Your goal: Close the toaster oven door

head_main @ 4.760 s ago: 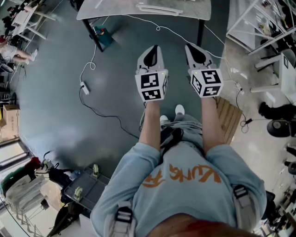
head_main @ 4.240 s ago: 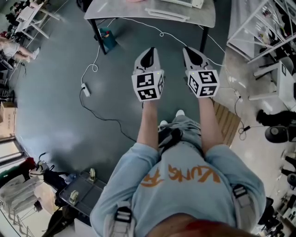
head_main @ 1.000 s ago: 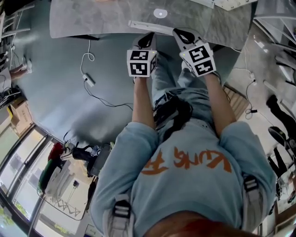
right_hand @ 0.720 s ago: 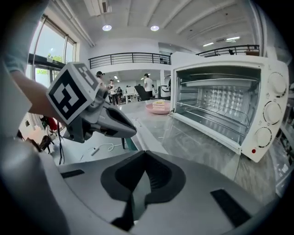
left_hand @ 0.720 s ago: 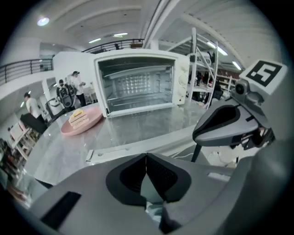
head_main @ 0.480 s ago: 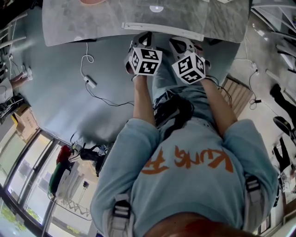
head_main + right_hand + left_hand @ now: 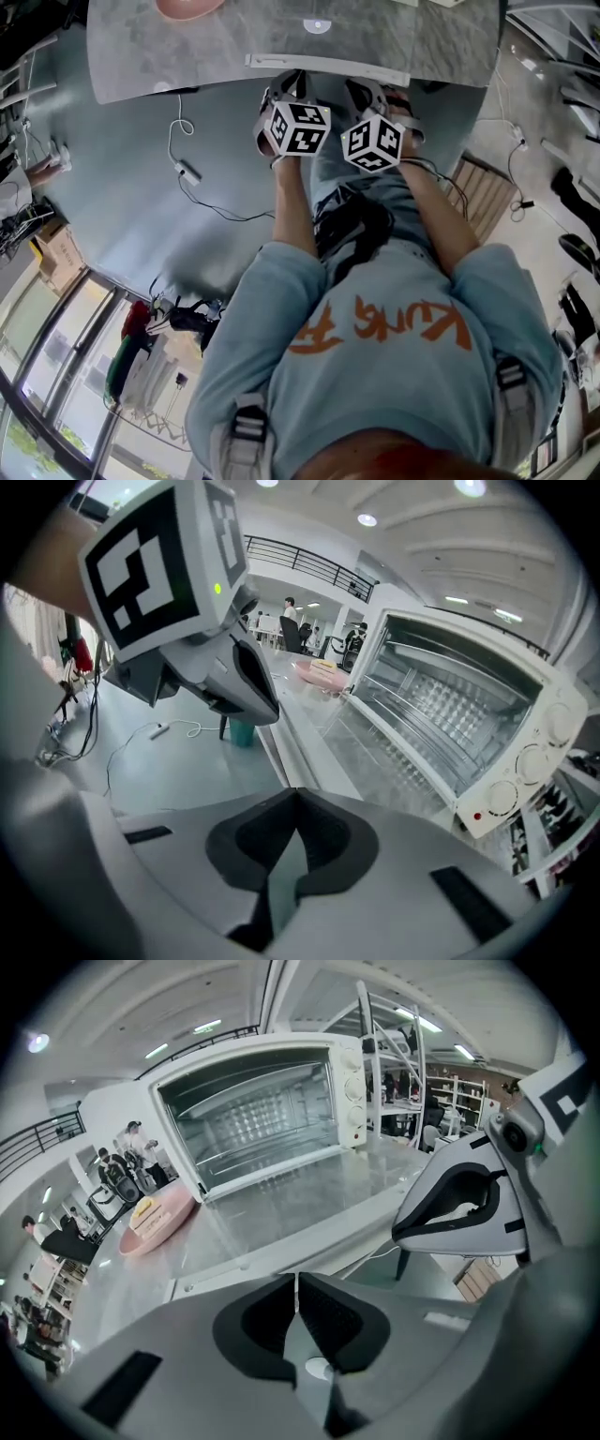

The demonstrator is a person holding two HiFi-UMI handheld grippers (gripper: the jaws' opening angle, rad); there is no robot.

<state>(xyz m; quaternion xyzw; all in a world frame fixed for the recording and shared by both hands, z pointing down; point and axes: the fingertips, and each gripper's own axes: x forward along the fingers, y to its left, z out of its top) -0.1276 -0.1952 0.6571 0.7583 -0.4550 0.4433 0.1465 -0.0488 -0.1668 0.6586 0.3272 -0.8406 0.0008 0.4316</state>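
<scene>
White metal toaster oven [image 7: 262,1101] is seen upper centre on grey marble bench [image 7: 112,1283], glass door [image 7: 281,1194] lowered flat | left gripper [image 7: 296,1283] jaws held together | right gripper [image 7: 295,794] jaws held together

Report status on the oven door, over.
Left gripper, right gripper shut, empty, near the door's front edge. Toaster oven door open, flat. Pink plate beside it, nothing blocking.

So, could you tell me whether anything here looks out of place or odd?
Only the toaster oven: its glass door is folded all the way down, leaving the inside exposed. Nothing looks spilled or broken; the pink plate sits flat beside it.
</scene>
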